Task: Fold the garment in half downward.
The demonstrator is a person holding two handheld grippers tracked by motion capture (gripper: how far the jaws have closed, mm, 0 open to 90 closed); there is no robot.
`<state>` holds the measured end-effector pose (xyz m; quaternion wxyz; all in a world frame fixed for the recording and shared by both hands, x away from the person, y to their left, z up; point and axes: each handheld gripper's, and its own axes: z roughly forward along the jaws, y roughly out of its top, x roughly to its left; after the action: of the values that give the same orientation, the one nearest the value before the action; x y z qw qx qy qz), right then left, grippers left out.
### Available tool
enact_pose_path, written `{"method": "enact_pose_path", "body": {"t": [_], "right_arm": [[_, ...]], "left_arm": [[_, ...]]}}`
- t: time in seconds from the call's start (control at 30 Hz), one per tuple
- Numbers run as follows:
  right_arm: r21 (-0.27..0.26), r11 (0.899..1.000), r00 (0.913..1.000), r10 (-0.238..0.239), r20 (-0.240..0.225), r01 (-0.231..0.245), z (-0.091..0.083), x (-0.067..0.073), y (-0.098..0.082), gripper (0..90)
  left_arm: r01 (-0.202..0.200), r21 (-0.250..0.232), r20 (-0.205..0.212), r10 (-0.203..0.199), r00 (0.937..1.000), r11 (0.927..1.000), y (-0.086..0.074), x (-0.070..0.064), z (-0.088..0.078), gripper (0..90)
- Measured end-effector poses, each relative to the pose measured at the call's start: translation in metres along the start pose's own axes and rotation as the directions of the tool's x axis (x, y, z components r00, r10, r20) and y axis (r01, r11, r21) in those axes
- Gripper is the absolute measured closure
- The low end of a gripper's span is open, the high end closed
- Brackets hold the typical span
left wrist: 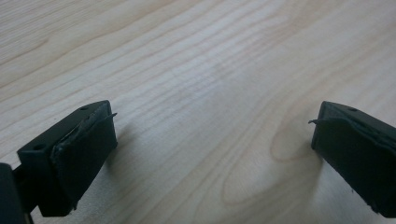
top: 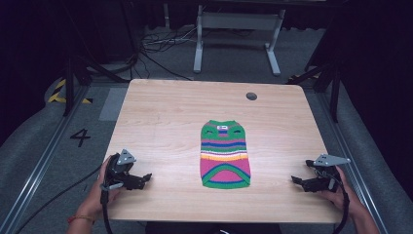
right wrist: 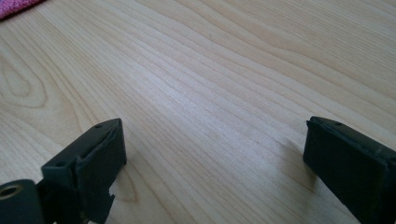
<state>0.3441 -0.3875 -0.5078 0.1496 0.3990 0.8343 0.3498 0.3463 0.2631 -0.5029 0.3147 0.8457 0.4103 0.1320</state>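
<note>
Nearest the high camera, at the table's near edge, a person's two hands each hold a gripper, and the account runs from left to right.

Left gripper (top: 146, 178): it rests low over the near-left part of the wooden table (top: 160, 117), jaws pointing inward toward the centre. The left gripper view shows both black jaws spread wide, with bare wood grain between them and nothing held.

Centre: a small striped knitted sweater (top: 225, 155) lies flat on the table, well apart from both grippers. Its green neck end points away from the person; its pink and green hem lies toward the near edge. It appears smooth and unfolded.

Right gripper (top: 296, 180): it sits over the near-right part of the table, jaws also pointing inward. The right gripper view shows its jaws spread wide and empty above bare wood. A pink corner of the sweater (right wrist: 16, 7) shows at the top left of that view.

Far side: a round grey grommet (top: 251, 96) is set in the tabletop, clear of the work.

Assessment: the step in hand appears to be the approach to the garment, probably to fold it. To do it well, both grippers should come in level and symmetrically toward the two sides of the hem. The jaws should stay spread until each lower jaw has slid under the knit edge. Each should pinch all the fabric layers, so the lower one does not drag or bunch on the wood.
</note>
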Motion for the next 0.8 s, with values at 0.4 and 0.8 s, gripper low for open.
{"method": "enact_pose_path", "body": {"t": [0.4, 0.8], "right_arm": [[0.002, 1.000, 1.0000, 0.005, -0.002, -0.005, 0.001, -0.004, 0.003, 12.3], [-0.004, 1.000, 0.9996, -0.029, -0.005, 0.029, 0.010, -0.015, 0.052, 23.7]], "left_arm": [[-0.006, -0.001, 0.049, 0.006, 0.9988, 1.0000, 0.001, 0.008, -0.007, 12.6], [-0.107, 0.016, 0.086, 0.105, 0.9908, 0.9942, 0.044, -0.001, 0.010, 24.5]]}}
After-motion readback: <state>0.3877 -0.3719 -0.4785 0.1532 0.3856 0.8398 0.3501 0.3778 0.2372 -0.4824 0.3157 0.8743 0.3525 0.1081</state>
